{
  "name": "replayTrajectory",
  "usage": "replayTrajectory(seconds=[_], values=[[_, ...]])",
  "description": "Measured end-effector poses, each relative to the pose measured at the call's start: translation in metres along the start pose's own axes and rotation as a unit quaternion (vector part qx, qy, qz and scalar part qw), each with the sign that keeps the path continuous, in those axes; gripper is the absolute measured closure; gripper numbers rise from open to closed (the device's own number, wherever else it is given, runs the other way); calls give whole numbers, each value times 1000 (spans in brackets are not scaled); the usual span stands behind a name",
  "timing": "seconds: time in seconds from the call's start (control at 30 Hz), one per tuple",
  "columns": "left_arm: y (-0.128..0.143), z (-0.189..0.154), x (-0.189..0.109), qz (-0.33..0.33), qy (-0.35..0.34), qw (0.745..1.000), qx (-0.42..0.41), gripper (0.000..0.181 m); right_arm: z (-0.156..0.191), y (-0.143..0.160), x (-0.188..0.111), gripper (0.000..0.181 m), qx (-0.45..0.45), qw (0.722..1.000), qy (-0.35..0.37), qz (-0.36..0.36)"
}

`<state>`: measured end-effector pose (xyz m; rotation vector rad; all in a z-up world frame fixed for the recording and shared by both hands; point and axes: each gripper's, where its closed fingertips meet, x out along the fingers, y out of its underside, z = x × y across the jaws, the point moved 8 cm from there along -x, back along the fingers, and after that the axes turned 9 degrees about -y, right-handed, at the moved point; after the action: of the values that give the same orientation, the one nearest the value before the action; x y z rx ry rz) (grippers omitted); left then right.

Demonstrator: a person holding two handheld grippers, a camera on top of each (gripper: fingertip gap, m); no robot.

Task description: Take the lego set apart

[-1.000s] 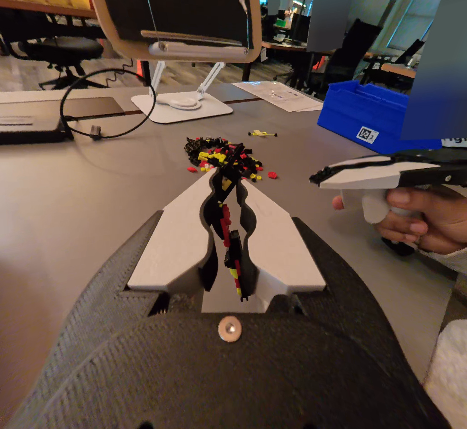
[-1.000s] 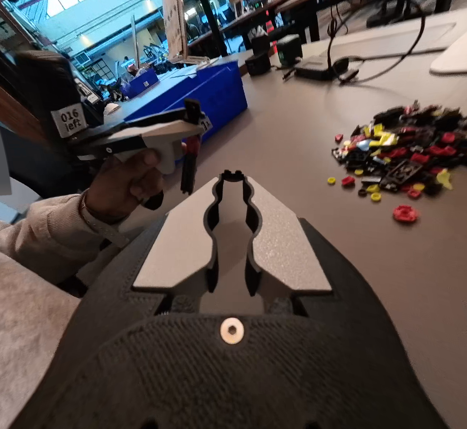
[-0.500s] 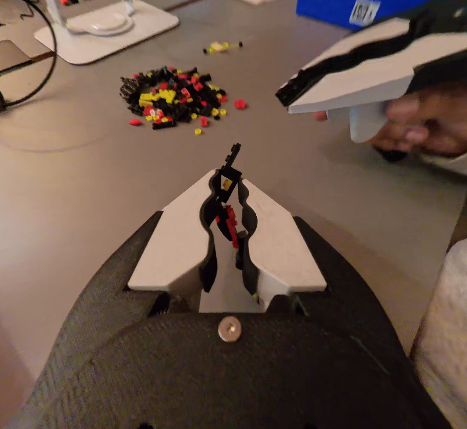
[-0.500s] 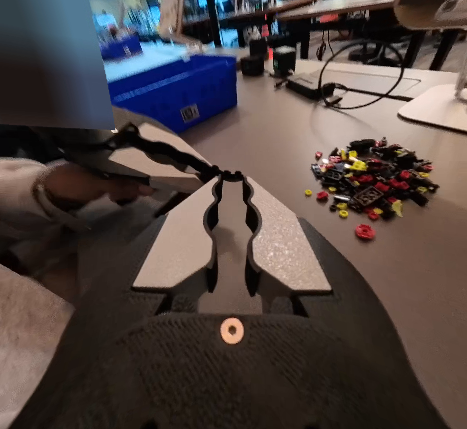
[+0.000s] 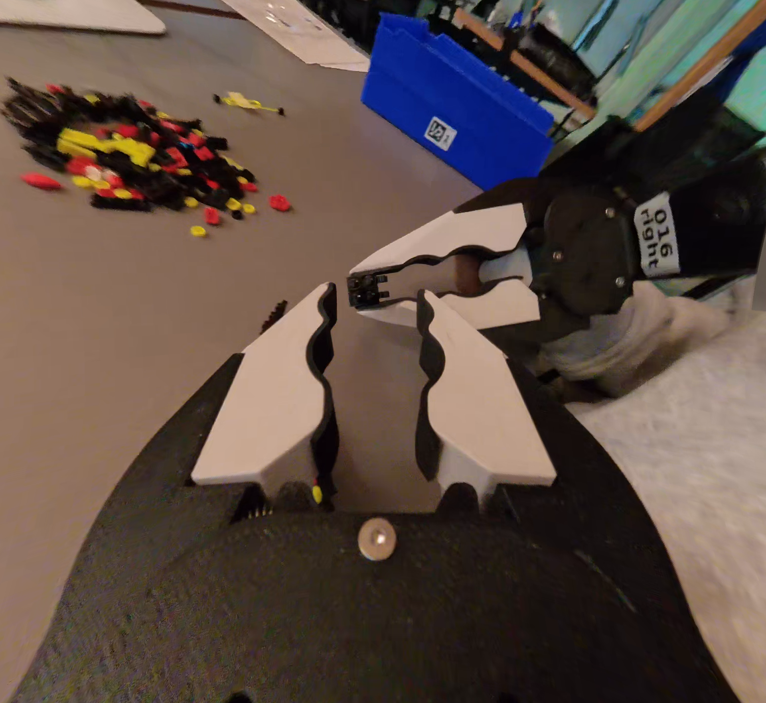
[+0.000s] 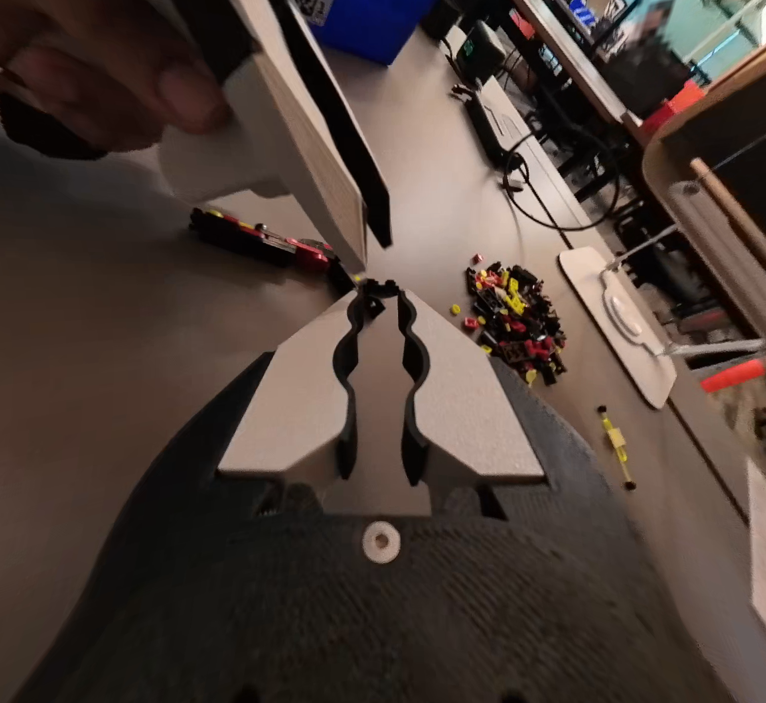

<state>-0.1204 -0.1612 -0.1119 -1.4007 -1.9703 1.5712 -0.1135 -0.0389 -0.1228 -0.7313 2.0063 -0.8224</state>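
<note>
In the left wrist view the left gripper fills the lower middle of the frame with its jaws spread and nothing between the tips. Just past those tips, centre right, the right gripper comes in from the right edge, its jaws pinching a small black brick at the very tip.

In the right wrist view the same brick sits at the right gripper's tips in mid frame. The left gripper slants down from the upper left, held by a hand, and its tips end just above the brick. Under it, left of centre, the lego model, a long black and red piece, lies on the grey table. It appears to lie free of both grippers, though the blur and the finger in front make its near end hard to read.

A pile of loose black, red and yellow pieces lies at the left of the left wrist view, and right of centre in the other view. A yellow rod with black ends lies apart from the pile at the lower right. A blue bin stands on the table toward the upper right of the left wrist view, and a white stand base lies at the right of the right wrist view.
</note>
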Motion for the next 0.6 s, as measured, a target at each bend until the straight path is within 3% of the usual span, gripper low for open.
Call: replayTrajectory(seconds=[0.27,0.5,0.53,0.6], values=[[6,-3,5,16,-6,1000,17,154,16,-13,-2,168,-63,998,7,-6],[4,-6,3,18,-34,998,53,170,18,-13,-2,168,-97,994,33,49],[2,-1,0,5,-57,997,48,174,16,-12,-4,181,-101,993,40,55],[-3,12,-8,-6,-73,996,44,178,12,-8,-9,181,-94,993,43,48]])
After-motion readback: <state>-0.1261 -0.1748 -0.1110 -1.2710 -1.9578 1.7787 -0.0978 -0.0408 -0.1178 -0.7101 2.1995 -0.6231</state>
